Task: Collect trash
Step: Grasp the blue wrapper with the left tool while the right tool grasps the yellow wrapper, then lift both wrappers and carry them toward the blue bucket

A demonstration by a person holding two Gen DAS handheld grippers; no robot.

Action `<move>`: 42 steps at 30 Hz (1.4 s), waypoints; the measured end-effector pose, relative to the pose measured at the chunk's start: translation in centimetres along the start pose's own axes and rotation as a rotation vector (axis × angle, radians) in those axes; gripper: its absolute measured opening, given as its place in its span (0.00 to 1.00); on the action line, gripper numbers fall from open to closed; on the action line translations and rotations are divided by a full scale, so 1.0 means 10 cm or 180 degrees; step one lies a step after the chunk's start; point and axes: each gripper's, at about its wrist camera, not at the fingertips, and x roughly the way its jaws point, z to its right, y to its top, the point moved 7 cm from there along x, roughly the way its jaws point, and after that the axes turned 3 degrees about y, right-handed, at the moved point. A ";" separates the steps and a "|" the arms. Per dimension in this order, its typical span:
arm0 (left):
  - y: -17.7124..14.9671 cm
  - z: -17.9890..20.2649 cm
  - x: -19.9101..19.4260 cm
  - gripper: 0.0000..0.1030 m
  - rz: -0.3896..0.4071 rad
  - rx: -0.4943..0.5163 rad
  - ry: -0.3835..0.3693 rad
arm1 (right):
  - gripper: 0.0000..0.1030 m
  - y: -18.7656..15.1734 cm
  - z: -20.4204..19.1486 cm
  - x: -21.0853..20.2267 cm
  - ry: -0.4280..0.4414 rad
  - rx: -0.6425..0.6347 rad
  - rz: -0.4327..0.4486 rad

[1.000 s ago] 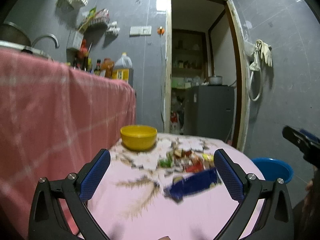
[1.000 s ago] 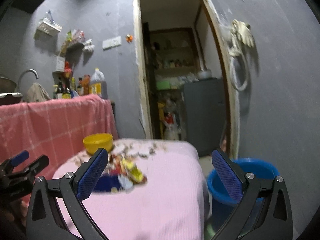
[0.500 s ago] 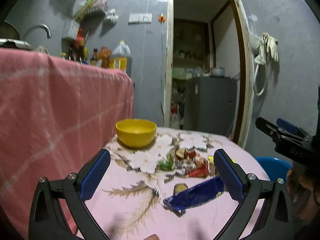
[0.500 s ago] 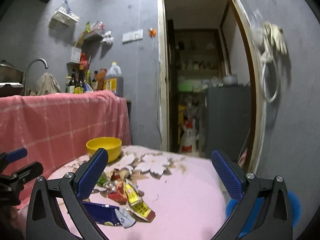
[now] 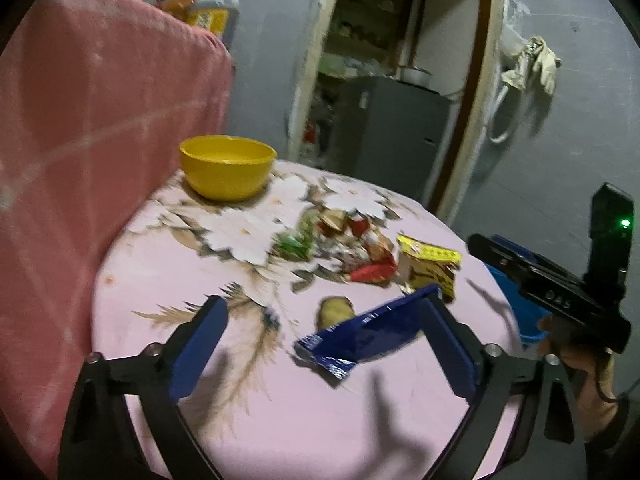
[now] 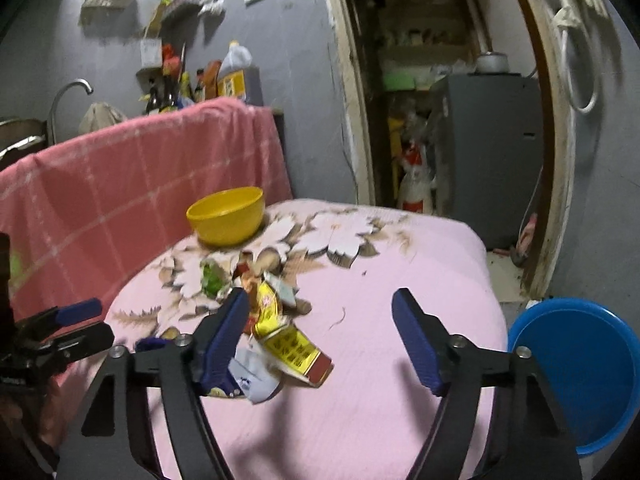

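Observation:
A heap of trash lies on the pink flowered table (image 5: pixel 280 420): a long blue wrapper (image 5: pixel 360 334), a yellow and red carton (image 5: pixel 430 266), red and green wrappers (image 5: pixel 372 270) and a brown scrap (image 5: pixel 336 310). My left gripper (image 5: pixel 324 350) is open and empty, low over the table, its right finger at the blue wrapper's end. My right gripper (image 6: pixel 320 340) is open and empty, its left finger beside the yellow carton (image 6: pixel 294 346) and a white wrapper (image 6: pixel 256 378). The right gripper's body shows in the left wrist view (image 5: pixel 560 300).
A yellow bowl (image 5: pixel 228 172) stands at the table's far side. A blue bucket (image 6: pixel 576 372) sits on the floor right of the table. A pink checked cloth (image 5: pixel 92 120) covers the counter on the left. A doorway with a grey cabinet (image 6: pixel 488 140) is behind.
Both grippers have moved forward and tilted down toward the trash heap. The wrappers now lie close to the fingers. Both stay open.

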 end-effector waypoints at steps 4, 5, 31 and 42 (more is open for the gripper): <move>-0.06 0.05 0.09 0.69 -0.0265 0.0003 -0.0211 | 0.61 -0.07 -0.05 0.08 0.0102 -0.0049 -0.0151; -0.07 0.06 0.11 0.66 -0.0308 -0.0008 -0.0260 | 0.61 -0.10 -0.08 0.11 0.0153 -0.0073 -0.0208; -0.32 0.36 0.06 0.10 -0.0624 0.0461 -0.0578 | 0.10 -0.35 0.02 0.27 0.0232 0.0094 -0.0541; -0.31 0.14 -0.12 0.09 -0.0346 0.0080 -0.0126 | 0.43 -0.36 0.10 0.25 0.0133 0.0182 -0.0525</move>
